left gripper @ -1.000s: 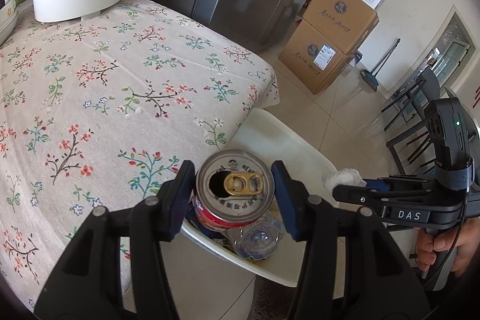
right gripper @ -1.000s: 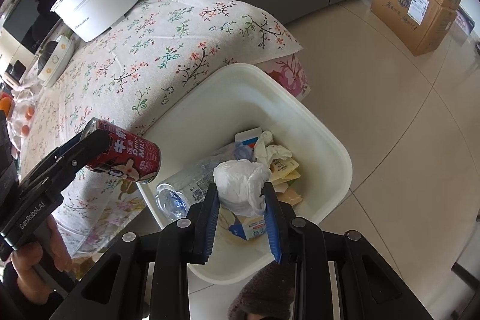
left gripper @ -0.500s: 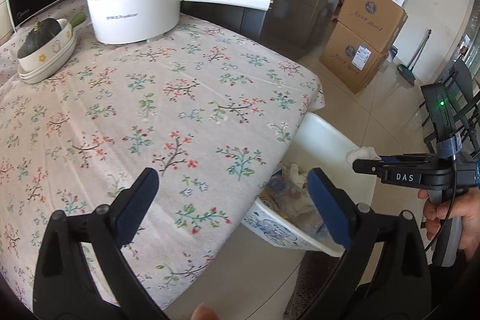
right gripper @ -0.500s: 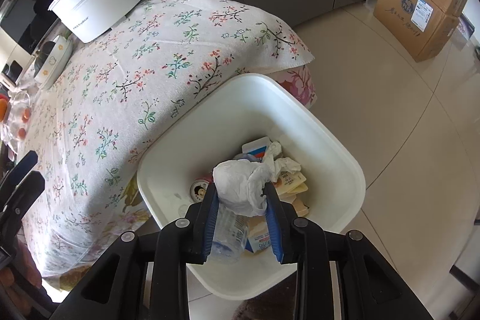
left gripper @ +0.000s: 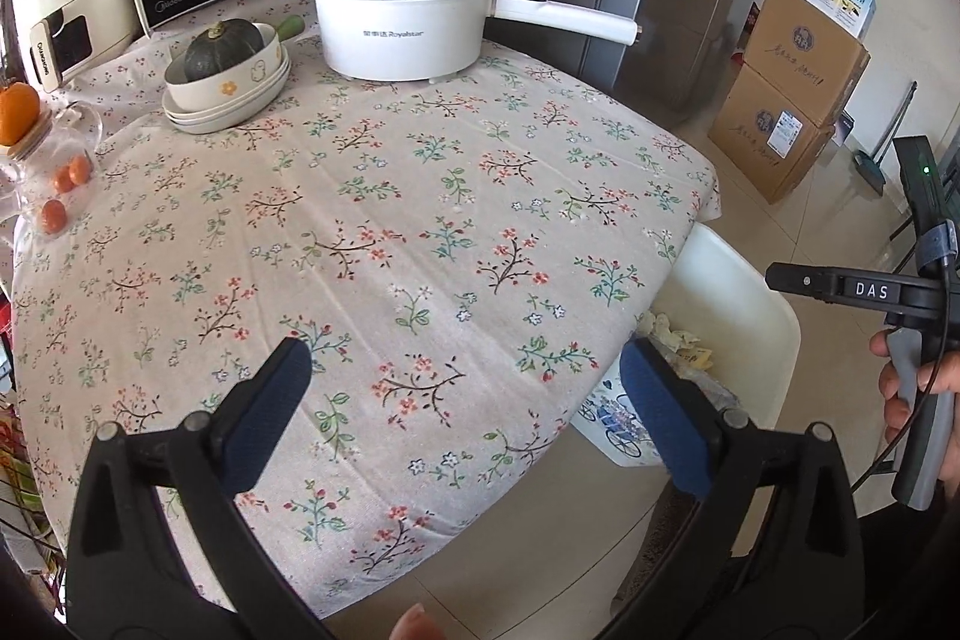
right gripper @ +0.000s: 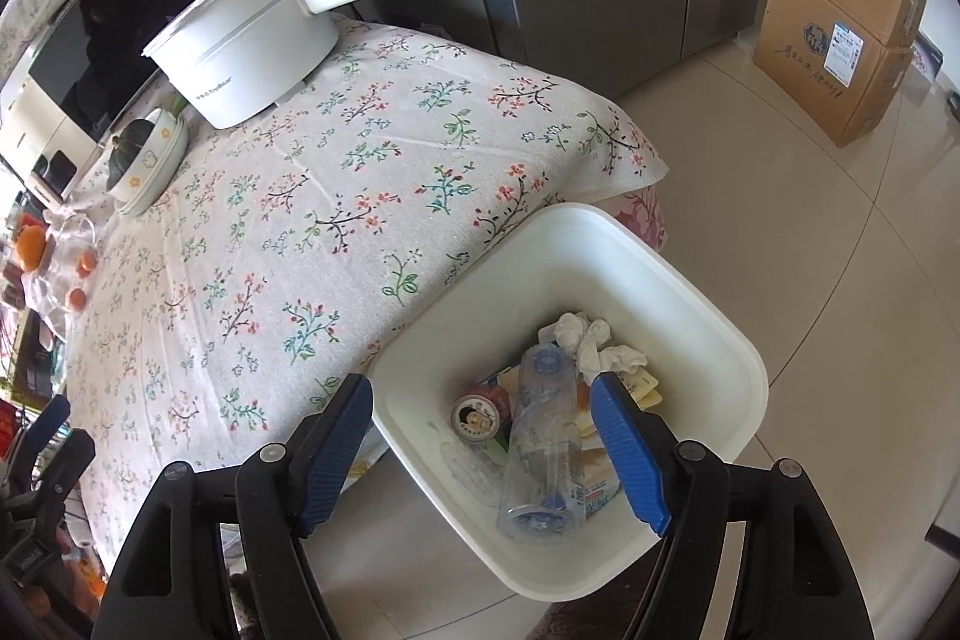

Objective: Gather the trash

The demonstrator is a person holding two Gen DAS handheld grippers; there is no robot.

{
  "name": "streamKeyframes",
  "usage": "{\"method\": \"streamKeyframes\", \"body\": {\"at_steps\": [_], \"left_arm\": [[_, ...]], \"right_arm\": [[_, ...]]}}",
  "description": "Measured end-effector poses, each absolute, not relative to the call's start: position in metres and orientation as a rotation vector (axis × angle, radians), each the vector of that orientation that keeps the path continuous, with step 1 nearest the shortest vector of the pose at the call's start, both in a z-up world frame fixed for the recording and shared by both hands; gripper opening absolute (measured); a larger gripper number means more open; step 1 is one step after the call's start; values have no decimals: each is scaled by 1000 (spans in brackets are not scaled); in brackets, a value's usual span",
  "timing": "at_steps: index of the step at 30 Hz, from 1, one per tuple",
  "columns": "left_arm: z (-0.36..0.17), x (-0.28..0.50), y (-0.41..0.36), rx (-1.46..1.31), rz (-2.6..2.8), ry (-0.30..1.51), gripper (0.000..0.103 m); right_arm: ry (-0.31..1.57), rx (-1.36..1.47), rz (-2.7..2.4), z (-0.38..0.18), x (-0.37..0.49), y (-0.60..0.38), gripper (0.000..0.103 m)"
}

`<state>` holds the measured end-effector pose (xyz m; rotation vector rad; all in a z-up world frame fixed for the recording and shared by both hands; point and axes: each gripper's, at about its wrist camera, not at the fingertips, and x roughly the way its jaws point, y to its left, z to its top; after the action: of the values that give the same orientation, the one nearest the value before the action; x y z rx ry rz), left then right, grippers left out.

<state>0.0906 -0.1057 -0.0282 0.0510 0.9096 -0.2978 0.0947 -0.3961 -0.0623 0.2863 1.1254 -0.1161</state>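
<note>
Left fingers (left gripper: 468, 412): spread wide and opening a little more, nothing between them, above the floral worktop (left gripper: 372, 232).
Right fingers (right gripper: 486, 451): opening, nothing held, above the bin (right gripper: 708, 334).
Bin: one white tub on the floor, just beside the worktop's corner.
Trash in bin: one can (right gripper: 477, 415), one clear bottle (right gripper: 543, 451), several crumpled tissues (right gripper: 591, 343), some cartons half buried and hard to count.
Worktop: one white pot (left gripper: 402, 16), one squash (left gripper: 222, 49) in stacked bowls.
Floor: two cardboard boxes (left gripper: 792, 88), stacked.
</note>
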Motion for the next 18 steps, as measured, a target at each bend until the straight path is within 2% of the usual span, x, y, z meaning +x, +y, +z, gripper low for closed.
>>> {"method": "streamKeyframes", "body": {"at_steps": [4, 10, 14, 18], "left_arm": [[-22, 74, -96, 64, -241, 882, 102], [-5, 36, -77, 47, -174, 824, 102], [1, 7, -66, 45, -131, 783, 102], [2, -13, -56, 45, -97, 754, 102]], "right_arm": [[1049, 223, -118, -37, 76, -375, 79], [904, 102, -65, 2, 29, -325, 88], [837, 29, -59, 11, -4, -295, 102], [814, -18, -68, 10, -22, -276, 103]]}}
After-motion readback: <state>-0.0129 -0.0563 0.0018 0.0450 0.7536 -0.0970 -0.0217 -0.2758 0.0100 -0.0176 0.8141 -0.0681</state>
